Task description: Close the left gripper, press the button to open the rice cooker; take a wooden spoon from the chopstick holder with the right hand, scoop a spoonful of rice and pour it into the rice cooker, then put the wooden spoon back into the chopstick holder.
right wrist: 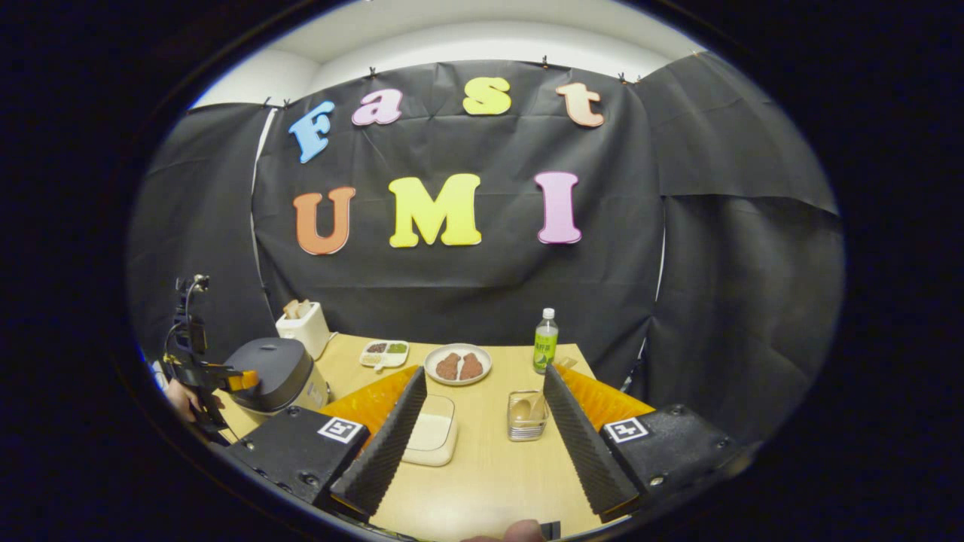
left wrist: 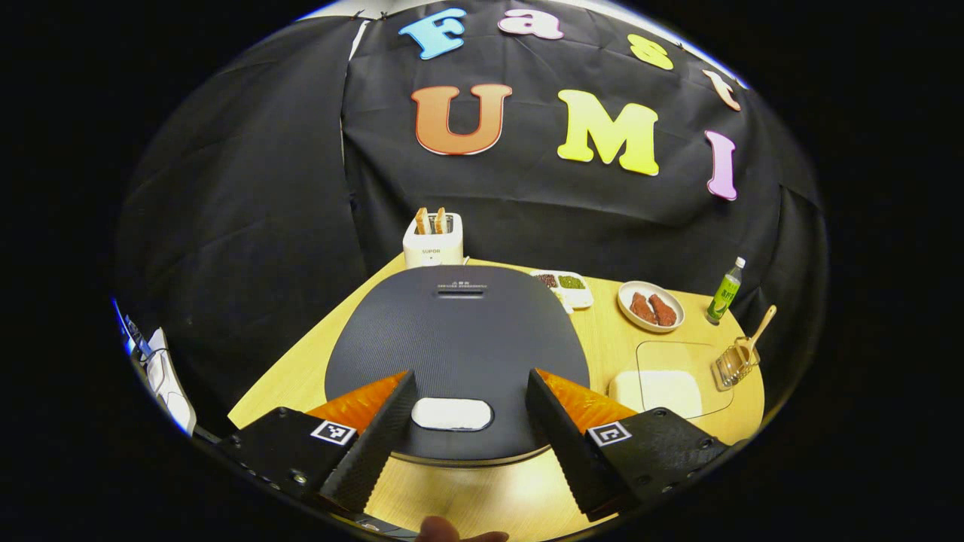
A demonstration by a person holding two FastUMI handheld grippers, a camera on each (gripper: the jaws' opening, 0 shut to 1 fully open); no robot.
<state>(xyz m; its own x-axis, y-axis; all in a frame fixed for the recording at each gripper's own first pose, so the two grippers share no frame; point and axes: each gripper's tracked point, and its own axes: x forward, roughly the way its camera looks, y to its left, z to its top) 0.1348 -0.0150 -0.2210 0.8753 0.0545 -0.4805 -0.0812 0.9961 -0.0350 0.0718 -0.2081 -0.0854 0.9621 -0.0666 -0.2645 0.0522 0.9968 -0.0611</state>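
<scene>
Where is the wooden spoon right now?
The wooden spoon stands in the clear chopstick holder at the table's right edge in the left gripper view, beside the rice container and below the green bottle.

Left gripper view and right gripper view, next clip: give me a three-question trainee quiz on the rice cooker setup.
1. True or false: the rice cooker has its lid shut.
2. What do the left gripper's jaws frame? A) bottle B) the cooker's pale button C) toaster
3. Fill in: the wooden spoon stands in the ____.

Key
1. True; the dark lid lies flat.
2. B; the jaws stand open either side of the button.
3. Holder; it is a clear holder at the table's far right in the left gripper view. The right gripper is open, facing it.
</scene>
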